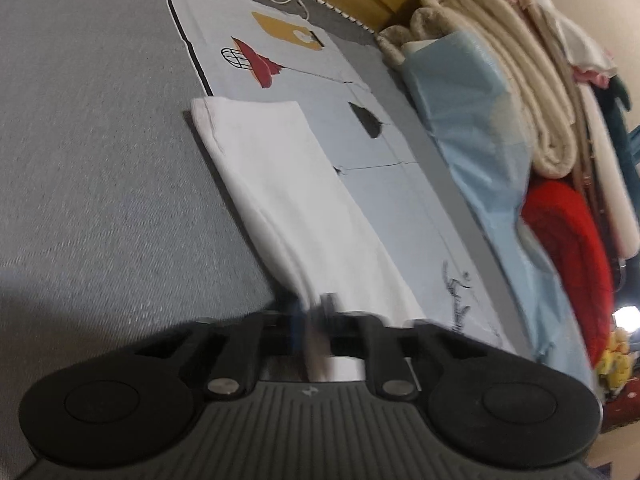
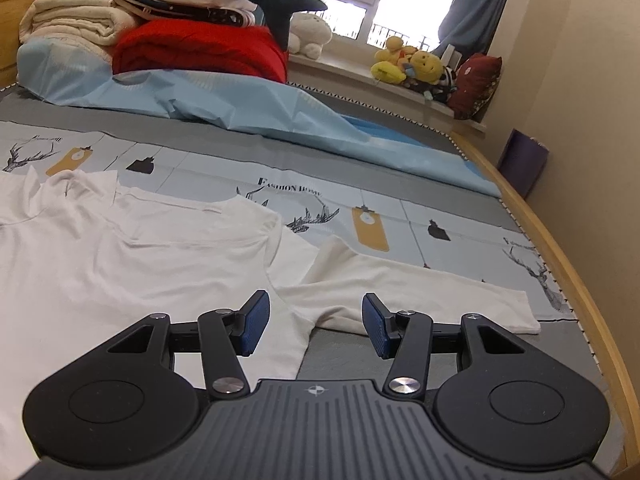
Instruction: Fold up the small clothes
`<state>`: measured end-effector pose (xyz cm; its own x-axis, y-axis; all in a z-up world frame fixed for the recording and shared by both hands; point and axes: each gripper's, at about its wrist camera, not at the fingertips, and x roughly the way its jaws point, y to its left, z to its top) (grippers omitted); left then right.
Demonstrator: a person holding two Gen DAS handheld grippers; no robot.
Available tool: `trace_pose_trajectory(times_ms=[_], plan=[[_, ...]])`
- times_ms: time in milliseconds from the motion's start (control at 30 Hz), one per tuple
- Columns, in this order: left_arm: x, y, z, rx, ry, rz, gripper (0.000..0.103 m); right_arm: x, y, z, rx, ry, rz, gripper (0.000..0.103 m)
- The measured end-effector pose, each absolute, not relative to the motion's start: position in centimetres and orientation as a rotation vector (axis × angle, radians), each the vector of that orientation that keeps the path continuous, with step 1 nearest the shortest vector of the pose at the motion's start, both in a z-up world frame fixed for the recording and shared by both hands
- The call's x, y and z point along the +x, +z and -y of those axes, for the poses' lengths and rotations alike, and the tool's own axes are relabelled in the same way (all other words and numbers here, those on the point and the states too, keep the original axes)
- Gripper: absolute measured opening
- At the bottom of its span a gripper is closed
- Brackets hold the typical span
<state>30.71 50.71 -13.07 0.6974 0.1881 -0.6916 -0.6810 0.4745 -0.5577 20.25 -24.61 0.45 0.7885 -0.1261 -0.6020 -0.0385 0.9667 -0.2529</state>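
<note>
While both tools sit low over the bed, this is how things stand:

Left gripper point(image 1: 316, 316): fingers pressed together on the near edge of the white shirt point(image 1: 296, 204); the tips are blurred, but white cloth runs right into them.

White shirt, left view: a long strip lying along the border between the plain grey cover point(image 1: 100, 160) and the printed sheet point(image 1: 384, 184).

Right gripper point(image 2: 316, 326): blue pads point(image 2: 254, 326) spread apart, nothing pinched; the shirt's armpit and a patch of grey cover show in the gap.

White shirt, right view point(image 2: 120, 264): spread flat on the bed, collar away from the tool, one short sleeve point(image 2: 420, 292) stretched out to the right.

Bedding behind: a pale blue sheet point(image 2: 240, 108), a red blanket point(image 2: 200, 52) and cream rolled blankets point(image 2: 76, 20) stacked up (quite a heap).

Window sill: yellow soft toys point(image 2: 412, 64).
</note>
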Motion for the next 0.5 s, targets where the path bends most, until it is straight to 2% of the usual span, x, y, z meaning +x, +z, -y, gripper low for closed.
trace_pose_trajectory(times_ms=[133,300,400,500], plan=[[33.4,-7.8,-46.1,-0.688,0.542,-0.555,0.003,20.2,0.3,24.7,-0.268,-0.047,-0.669,0.052],[35.9,1.9,-29.9,-0.375,0.112,-0.437,0.003,20.2,0.4,25.0,-0.247,-0.059,-0.665,0.052],[35.3,2.8,-18.1,-0.242,-0.112,-0.485,0.003,20.1,0.4,24.8,-0.248,-0.053,-0.659,0.052],[33.6,-0.3,-6.0,-0.105,-0.343,-0.610,0.007,19.8,0.6,24.7,-0.255,-0.050,-0.650,0.052]])
